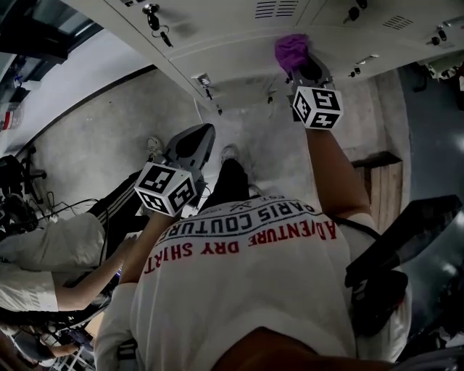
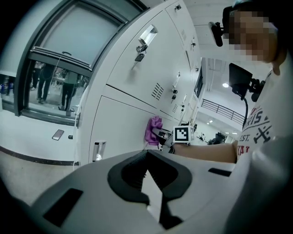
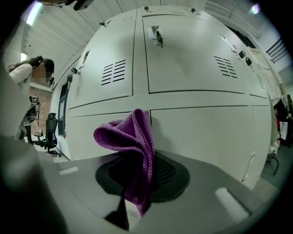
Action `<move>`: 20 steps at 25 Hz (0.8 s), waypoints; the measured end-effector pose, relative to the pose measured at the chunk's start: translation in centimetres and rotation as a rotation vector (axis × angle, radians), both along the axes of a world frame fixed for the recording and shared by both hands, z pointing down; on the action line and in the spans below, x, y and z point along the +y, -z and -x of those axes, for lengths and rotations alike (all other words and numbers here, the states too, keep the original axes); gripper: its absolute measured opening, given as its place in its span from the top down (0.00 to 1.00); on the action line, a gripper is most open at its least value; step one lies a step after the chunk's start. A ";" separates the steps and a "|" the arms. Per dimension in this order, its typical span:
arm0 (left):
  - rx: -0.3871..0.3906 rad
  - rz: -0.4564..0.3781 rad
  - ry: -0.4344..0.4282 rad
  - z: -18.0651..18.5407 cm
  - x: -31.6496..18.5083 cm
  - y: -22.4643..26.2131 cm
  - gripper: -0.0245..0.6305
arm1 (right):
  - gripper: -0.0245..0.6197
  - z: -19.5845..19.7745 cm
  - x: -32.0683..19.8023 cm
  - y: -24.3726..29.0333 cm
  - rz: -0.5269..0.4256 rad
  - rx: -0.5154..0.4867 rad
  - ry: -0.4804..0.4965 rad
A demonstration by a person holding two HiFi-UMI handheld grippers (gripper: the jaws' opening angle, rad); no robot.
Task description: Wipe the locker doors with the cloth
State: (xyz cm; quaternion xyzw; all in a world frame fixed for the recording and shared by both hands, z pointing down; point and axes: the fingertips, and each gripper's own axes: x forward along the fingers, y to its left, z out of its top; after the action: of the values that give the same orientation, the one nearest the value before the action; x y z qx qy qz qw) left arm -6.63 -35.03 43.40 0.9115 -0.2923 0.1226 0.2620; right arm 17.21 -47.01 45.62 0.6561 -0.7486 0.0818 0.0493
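A purple cloth (image 3: pixel 132 146) is bunched up between the jaws of my right gripper (image 3: pixel 137 183), which is shut on it. The cloth (image 1: pixel 291 49) is held up at a lower door of the white lockers (image 1: pixel 239 43), close to the seam between two doors (image 3: pixel 149 114). From the left gripper view the cloth (image 2: pixel 153 130) looks pressed to that door, with the right gripper's marker cube (image 2: pixel 182 134) behind it. My left gripper (image 1: pixel 205 132) hangs lower, away from the lockers (image 2: pixel 137 87), with its jaws (image 2: pixel 147 160) shut on nothing.
Keys (image 1: pixel 154 20) hang from several door locks. A seated person (image 1: pixel 43 253) and cables are at the left. A wooden bench (image 1: pixel 382 181) stands at the right by the lockers, and an office chair (image 3: pixel 48 130) is beyond the locker row.
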 end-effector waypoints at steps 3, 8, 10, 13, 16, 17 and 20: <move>0.005 0.002 0.002 -0.1 -0.1 -0.2 0.96 | 0.85 0.4 0.4 0.1 0.002 0.007 0.016; 0.014 0.003 0.015 0.4 -0.6 -0.6 0.96 | 0.85 3.9 2.3 0.6 -0.013 0.010 0.103; 0.018 0.006 0.025 0.8 -0.7 -0.8 0.96 | 0.85 6.6 3.1 0.8 -0.019 0.007 0.172; 0.022 0.004 0.058 2.0 -1.0 -1.1 0.96 | 0.85 11.3 3.7 0.7 -0.018 -0.006 0.287; 0.027 -0.001 0.101 3.7 -1.3 -1.3 0.96 | 0.85 16.1 4.0 -0.3 -0.003 -0.009 0.398; 0.027 0.001 0.114 4.3 -1.3 -1.5 0.96 | 0.85 17.5 4.0 -0.7 0.006 -0.009 0.425; 0.020 0.009 0.155 6.2 -1.3 -2.1 0.96 | 0.85 21.4 3.5 -2.4 0.040 -0.025 0.478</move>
State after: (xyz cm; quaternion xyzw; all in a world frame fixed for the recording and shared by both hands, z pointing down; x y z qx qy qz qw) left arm -12.83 -36.37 45.45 0.8862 -0.3589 0.0943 0.2776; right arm -4.21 -43.47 47.99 0.4583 -0.8813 0.0909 0.0712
